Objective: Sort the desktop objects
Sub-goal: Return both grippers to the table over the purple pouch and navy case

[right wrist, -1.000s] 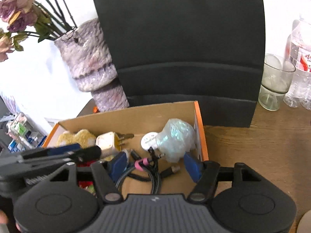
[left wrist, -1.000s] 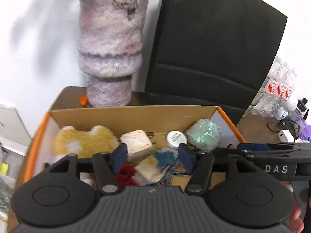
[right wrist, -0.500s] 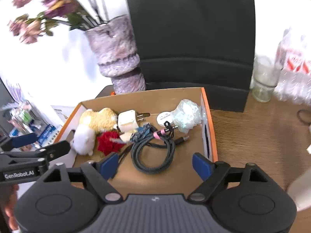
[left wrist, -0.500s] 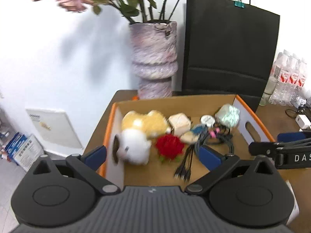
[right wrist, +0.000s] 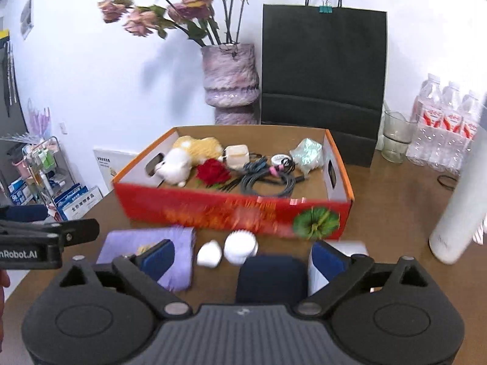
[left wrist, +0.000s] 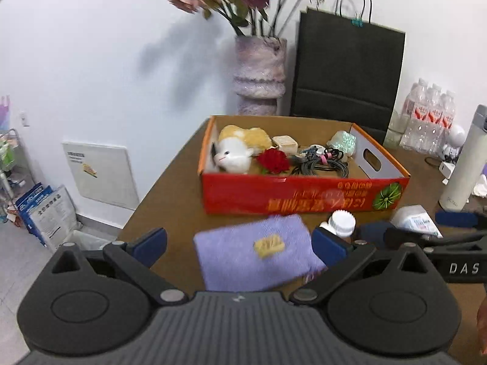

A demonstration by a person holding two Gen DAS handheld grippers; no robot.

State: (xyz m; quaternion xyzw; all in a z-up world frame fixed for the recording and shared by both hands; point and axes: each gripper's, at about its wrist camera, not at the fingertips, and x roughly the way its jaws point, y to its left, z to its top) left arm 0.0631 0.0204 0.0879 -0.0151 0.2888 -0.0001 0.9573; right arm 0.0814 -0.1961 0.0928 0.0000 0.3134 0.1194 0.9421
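Left hand-held gripper (left wrist: pixel 239 241) and right hand-held gripper (right wrist: pixel 246 258): jaws apart, holding nothing. Red cardboard box (left wrist: pixel 304 194) on table (left wrist: pixel 170 200), holding plush toy (left wrist: pixel 232 155), red rose (left wrist: pixel 273 159), cables (left wrist: pixel 322 167). Purple cloth (left wrist: pixel 252 252) before box, motion-blurred. Dark blue object (right wrist: pixel 271 276) partly hidden, unidentifiable. Box lettering smeared.

A: Table (left wrist: pixel 170 194), brown wood grain, low sheen. Box (left wrist: pixel 304 194), corrugated cardboard, raw brown inside, glossy red print outside.

B: Cloth (left wrist: pixel 252 252) at 6 o'clock of the box, lilac terry, napped, matt. Bottle cap (left wrist: pixel 343 219), ribbed white plastic.

A: In the box: plush toy (right wrist: pixel 176 164), fuzzy white pile; cables (right wrist: pixel 268 179), braided dark sheath.

B: Vase (right wrist: pixel 231 82) at 12 o'clock, rough mottled purple. Bag (right wrist: pixel 324 70), matt black paper. Tumbler (left wrist: pixel 465 164), satin white.
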